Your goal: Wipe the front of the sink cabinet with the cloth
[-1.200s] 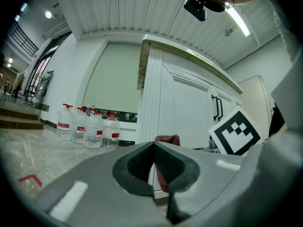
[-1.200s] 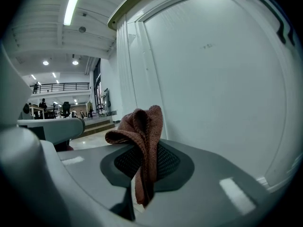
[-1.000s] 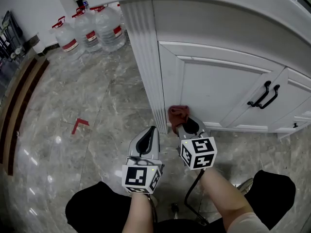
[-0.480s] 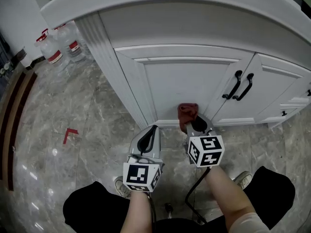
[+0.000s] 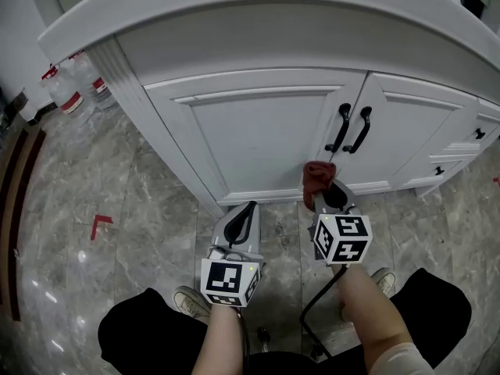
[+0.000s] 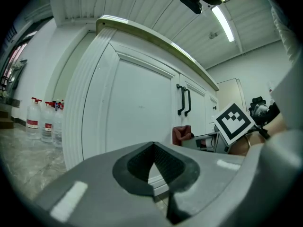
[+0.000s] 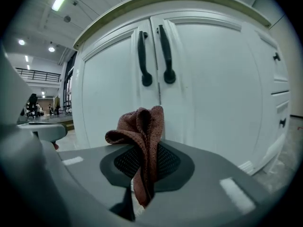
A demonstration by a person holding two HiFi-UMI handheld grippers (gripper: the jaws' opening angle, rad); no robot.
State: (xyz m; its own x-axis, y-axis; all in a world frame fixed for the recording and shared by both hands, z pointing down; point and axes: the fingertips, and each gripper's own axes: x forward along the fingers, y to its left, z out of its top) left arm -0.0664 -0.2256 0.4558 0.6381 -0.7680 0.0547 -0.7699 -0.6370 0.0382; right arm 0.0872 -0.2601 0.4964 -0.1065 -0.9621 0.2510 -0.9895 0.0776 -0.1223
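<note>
Count so far: 1 left gripper (image 5: 246, 209), 1 right gripper (image 5: 325, 195), 1 cloth (image 5: 319, 174), 1 sink cabinet (image 5: 250, 131), 2 black door handles (image 5: 341, 127).

Red-capped water jugs (image 5: 62, 92) stand on the grey marble floor (image 5: 133, 186), far up-left of the left gripper's fingers (image 5: 237, 226). A red corner mark (image 5: 95, 223) lies well left of them.

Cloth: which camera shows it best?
Right gripper view: the cloth fills the centre, pinched in the right tongs, weave visible. Head view shows it small, low by the cabinet door. Left gripper view shows only a small distant patch.
</note>
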